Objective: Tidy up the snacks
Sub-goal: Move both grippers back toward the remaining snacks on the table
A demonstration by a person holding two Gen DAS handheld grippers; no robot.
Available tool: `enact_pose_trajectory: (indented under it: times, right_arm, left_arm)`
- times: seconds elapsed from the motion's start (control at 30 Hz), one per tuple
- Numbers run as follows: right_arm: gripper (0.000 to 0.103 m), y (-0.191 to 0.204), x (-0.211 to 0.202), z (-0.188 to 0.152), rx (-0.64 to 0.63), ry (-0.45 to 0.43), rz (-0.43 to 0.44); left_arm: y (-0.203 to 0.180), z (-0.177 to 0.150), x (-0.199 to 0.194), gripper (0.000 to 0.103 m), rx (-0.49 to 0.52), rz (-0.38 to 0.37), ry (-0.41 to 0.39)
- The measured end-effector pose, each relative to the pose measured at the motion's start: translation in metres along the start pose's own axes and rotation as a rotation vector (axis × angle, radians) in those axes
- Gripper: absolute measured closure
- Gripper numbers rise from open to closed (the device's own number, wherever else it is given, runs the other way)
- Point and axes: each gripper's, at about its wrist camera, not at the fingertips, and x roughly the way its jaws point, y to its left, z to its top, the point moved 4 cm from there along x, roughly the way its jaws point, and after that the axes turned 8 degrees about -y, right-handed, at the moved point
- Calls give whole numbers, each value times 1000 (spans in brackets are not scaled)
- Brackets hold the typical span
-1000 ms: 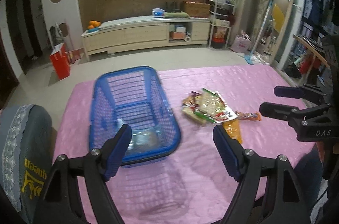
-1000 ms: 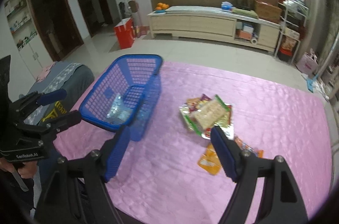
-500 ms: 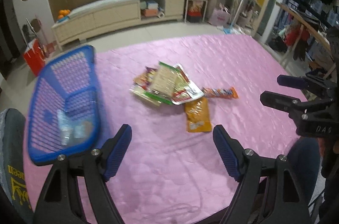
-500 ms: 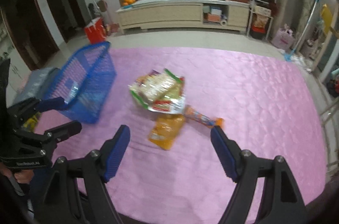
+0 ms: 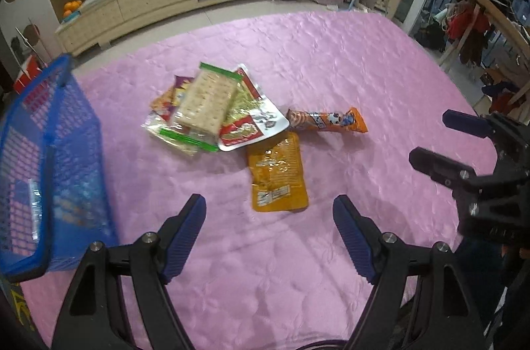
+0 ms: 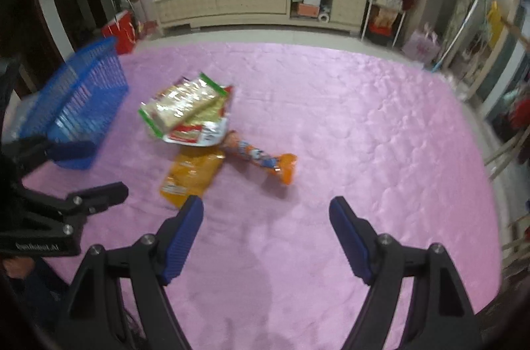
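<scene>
Most of the job is left. The blue basket [image 5: 49, 158] at 9 o'clock on the pink table [image 5: 347, 58] has one clear packet inside. The snack pile [image 5: 212, 108], orange pouch [image 5: 277, 176] and orange tube [image 5: 326, 120] wait mid-table. The left gripper [image 5: 269, 217] and right gripper [image 6: 265, 214] are both wide and empty.

Open pink quilted tablecloth [image 5: 347, 58] across the far, right and near sides. Blocked at the left edge by a blue plastic mesh basket [image 5: 56, 151]. Mid-table, a heap of overlapping snack packets [image 5: 212, 108], with a flat orange pouch [image 5: 276, 174] and an orange tube-shaped snack pack [image 5: 326, 120] just beside it.
</scene>
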Motion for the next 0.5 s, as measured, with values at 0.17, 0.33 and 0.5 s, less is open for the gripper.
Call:
enact_pose_trajectory:
  times: [0.17,0.33,0.5]
  right_arm:
    - [21,-10,24,-3,39,38,14]
    - [21,-17,43,-3,63,58,27]
    - [21,-26,53,-7,67,63,11]
  left_arm:
    - [-4,4,34,26,-9,-28,61]
    - [-5,10,65,26,16,-29,108]
    - [-6,10,93,26,36,-33,141]
